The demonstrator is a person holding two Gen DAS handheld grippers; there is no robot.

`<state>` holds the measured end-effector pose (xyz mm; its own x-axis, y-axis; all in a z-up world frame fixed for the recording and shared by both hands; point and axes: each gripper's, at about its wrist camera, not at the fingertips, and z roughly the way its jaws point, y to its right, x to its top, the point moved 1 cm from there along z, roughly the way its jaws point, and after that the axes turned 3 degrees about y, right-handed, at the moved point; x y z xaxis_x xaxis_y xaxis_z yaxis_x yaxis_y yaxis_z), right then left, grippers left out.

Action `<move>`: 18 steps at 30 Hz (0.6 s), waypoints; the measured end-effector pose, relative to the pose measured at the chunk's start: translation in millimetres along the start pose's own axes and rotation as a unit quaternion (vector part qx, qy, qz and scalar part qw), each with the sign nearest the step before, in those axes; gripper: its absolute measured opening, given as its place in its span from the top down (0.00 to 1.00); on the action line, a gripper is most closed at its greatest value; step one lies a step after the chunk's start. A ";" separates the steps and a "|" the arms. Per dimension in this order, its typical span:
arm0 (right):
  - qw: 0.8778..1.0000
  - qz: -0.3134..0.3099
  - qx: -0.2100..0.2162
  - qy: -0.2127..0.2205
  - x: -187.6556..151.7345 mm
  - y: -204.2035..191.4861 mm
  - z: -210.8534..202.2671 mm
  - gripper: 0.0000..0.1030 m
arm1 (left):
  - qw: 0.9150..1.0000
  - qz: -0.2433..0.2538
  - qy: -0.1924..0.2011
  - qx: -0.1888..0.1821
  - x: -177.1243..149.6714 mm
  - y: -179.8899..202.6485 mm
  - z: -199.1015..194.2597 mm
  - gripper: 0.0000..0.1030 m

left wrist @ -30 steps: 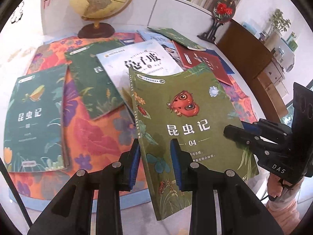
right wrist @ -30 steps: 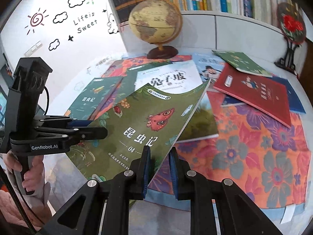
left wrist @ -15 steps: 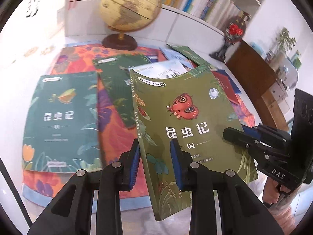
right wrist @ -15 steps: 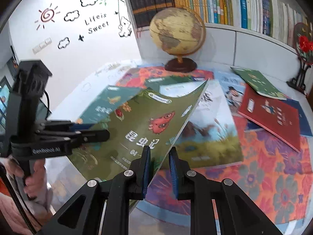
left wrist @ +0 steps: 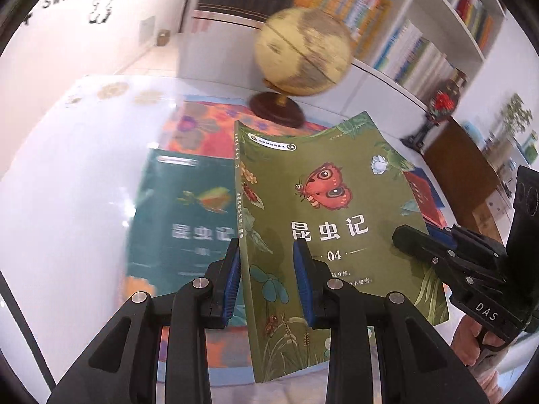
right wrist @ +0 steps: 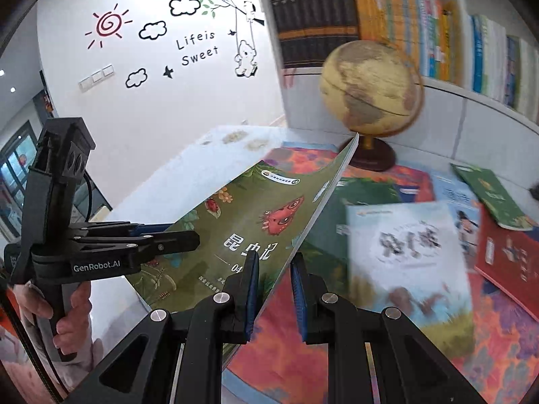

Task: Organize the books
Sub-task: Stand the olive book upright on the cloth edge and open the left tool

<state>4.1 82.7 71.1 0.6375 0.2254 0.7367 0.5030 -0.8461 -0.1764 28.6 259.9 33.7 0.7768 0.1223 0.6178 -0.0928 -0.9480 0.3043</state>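
Note:
An olive green book (left wrist: 323, 202) with a red butterfly on its cover hangs tilted above the table, held from both sides. My left gripper (left wrist: 267, 252) is shut on its spine edge, with the blue pads on either face. My right gripper (right wrist: 274, 266) is shut on the opposite long edge. Each gripper shows in the other's view: the right gripper (left wrist: 401, 235) at the book's right side, the left gripper (right wrist: 193, 235) at its left. A dark teal book (left wrist: 182, 222) of the same series lies flat below and to the left.
A globe (right wrist: 370, 91) stands at the back of the floral cloth (right wrist: 488, 336). A white picture book (right wrist: 404, 245), a red book (right wrist: 505, 262) and a green book (right wrist: 488, 195) lie on the right. Filled bookshelves (right wrist: 421, 33) run behind. A hand (right wrist: 70, 316) grips the left handle.
Both grippers have carried the olive book to the left and slightly up, still clamped. It now hangs beside and partly over the dark teal book, away from the white book.

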 end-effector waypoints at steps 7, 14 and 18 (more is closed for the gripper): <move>1.000 -0.010 0.019 -0.020 12.8 -26.2 53.6 0.82 | 0.999 -0.032 -0.009 0.022 4.0 -51.4 10.8 0.74; 0.997 0.002 0.025 -0.067 3.0 -23.8 99.7 0.82 | 0.997 -0.061 -0.041 0.020 -2.5 -80.0 37.7 0.74; 0.997 0.009 0.019 -0.078 -1.8 -16.7 111.0 0.82 | 0.996 -0.064 -0.062 0.021 -7.9 -84.6 49.6 0.74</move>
<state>59.3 150.0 0.3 0.7276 0.2855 0.6238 0.5109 -0.8323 -0.2150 61.2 324.5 -32.8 0.8518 0.2086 0.4805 0.0366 -0.9387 0.3427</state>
